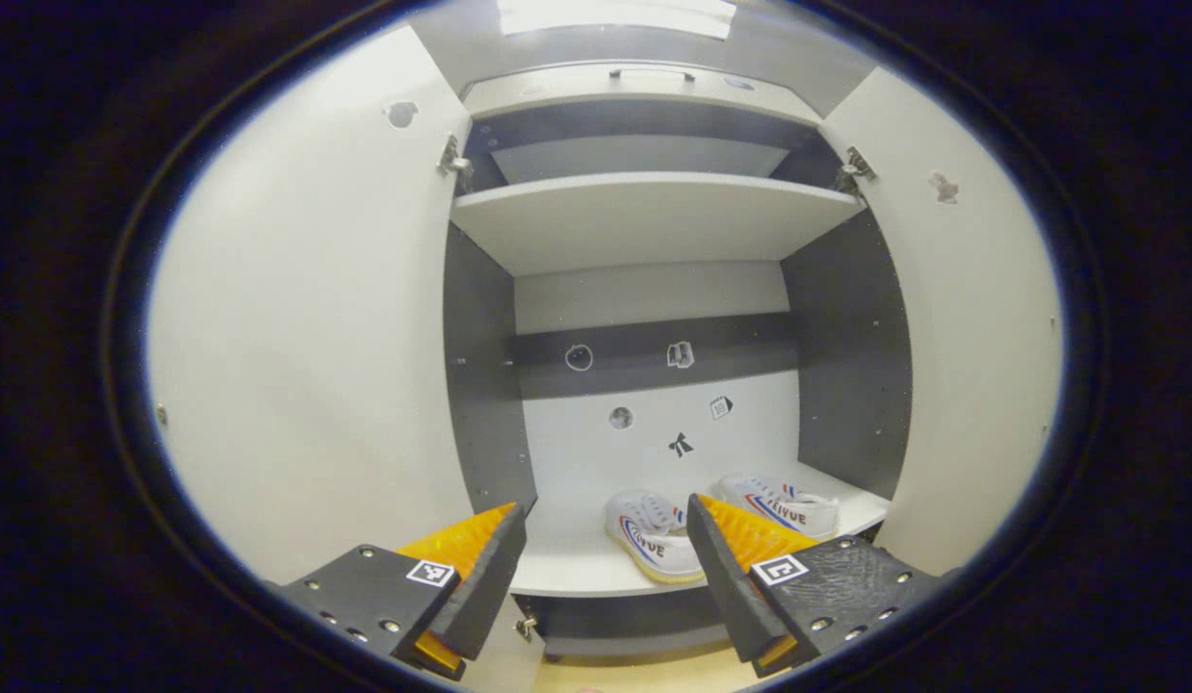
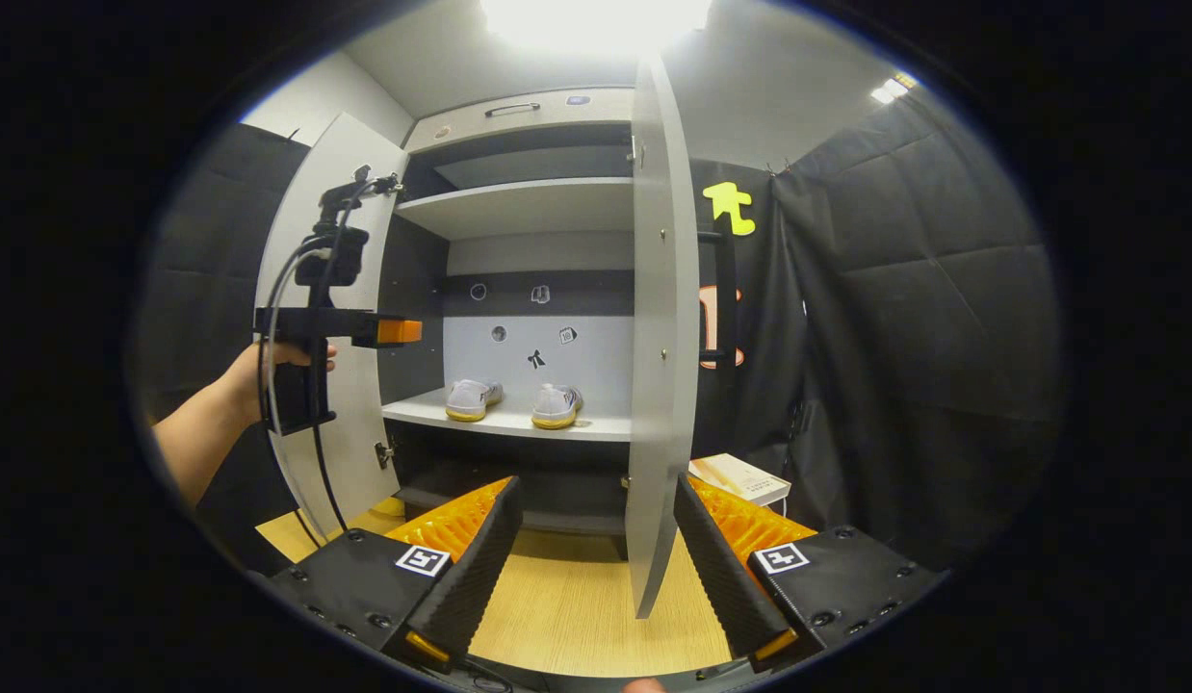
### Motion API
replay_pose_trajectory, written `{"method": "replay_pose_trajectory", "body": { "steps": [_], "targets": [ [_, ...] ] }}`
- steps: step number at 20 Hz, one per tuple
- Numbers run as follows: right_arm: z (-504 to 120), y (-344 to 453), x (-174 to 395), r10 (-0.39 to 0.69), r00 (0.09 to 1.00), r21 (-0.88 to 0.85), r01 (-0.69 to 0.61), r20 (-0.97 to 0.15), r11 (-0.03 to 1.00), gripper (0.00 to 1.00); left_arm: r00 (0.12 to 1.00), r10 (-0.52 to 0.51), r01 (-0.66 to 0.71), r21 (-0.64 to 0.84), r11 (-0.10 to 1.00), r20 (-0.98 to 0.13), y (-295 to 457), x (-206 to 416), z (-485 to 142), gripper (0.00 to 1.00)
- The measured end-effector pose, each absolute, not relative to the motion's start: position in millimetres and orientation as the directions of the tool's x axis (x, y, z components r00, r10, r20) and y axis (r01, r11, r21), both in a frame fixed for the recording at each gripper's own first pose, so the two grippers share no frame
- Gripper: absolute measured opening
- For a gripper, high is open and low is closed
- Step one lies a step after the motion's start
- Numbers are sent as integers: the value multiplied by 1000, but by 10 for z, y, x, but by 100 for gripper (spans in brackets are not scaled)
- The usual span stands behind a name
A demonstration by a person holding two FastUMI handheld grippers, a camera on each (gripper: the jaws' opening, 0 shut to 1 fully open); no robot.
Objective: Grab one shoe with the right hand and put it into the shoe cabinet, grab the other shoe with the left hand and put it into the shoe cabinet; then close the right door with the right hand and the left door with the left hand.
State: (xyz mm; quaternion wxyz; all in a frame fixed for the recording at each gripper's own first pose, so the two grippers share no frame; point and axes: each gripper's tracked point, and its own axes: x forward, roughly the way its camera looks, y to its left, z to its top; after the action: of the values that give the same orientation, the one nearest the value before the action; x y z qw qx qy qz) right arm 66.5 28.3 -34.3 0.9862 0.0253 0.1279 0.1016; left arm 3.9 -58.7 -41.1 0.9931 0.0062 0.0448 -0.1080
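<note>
Both tongs, left [image 1: 606, 577] and right [image 2: 596, 568], gape wide, holding nothing, before the shoe cabinet [image 2: 519, 207]

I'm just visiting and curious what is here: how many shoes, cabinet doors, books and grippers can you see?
Shoes: 2 (one, another)
Cabinet doors: 2 (left door, right door), both open
Books: 1
Grippers: 2 (left gripper, right gripper)
Total: 7

Bright ceiling light [image 2: 596, 17] glares overhead; both views sharp, edges bent by fisheye.
</note>
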Motion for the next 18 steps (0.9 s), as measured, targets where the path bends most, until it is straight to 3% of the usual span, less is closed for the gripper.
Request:
{"method": "replay_pose_trajectory", "body": {
  "steps": [3, 6, 7, 8, 10, 11, 12, 18],
  "targets": [
    [-258, 278, 661, 211, 950, 83, -197, -231, 977, 99, 975, -212, 213, 7, 977, -74, -449, -258, -356, 100],
    [-199, 269, 667, 207, 954, 84, -193, -218, 978, 99, 975, -210, 211, -7, 978, -75, -305, -589, -376, 89],
    [-181, 265, 667, 207, 955, 86, -192, -214, 978, 99, 973, -216, 216, -9, 976, -78, -256, -738, -397, 89],
    [-173, 274, 667, 209, 955, 89, -194, -211, 977, 99, 973, -216, 216, -8, 976, -83, -218, -858, -419, 95],
    [-168, 281, 679, 207, 956, 89, -193, -206, 977, 99, 972, -216, 216, -8, 976, -93, -144, -1087, -460, 95],
    [-164, 295, 681, 208, 957, 89, -194, -204, 977, 99, 971, -220, 220, -10, 976, -99, -111, -1204, -500, 95],
    [-173, 305, 692, 209, 956, 89, -194, -205, 977, 99, 970, -218, 218, -15, 976, -103, -83, -1287, -518, 89],
    [-155, 314, 712, 201, 960, 82, -189, -194, 979, 99, 968, -220, 218, -28, 976, -122, 111, -1734, -639, 89]
  ]
}}
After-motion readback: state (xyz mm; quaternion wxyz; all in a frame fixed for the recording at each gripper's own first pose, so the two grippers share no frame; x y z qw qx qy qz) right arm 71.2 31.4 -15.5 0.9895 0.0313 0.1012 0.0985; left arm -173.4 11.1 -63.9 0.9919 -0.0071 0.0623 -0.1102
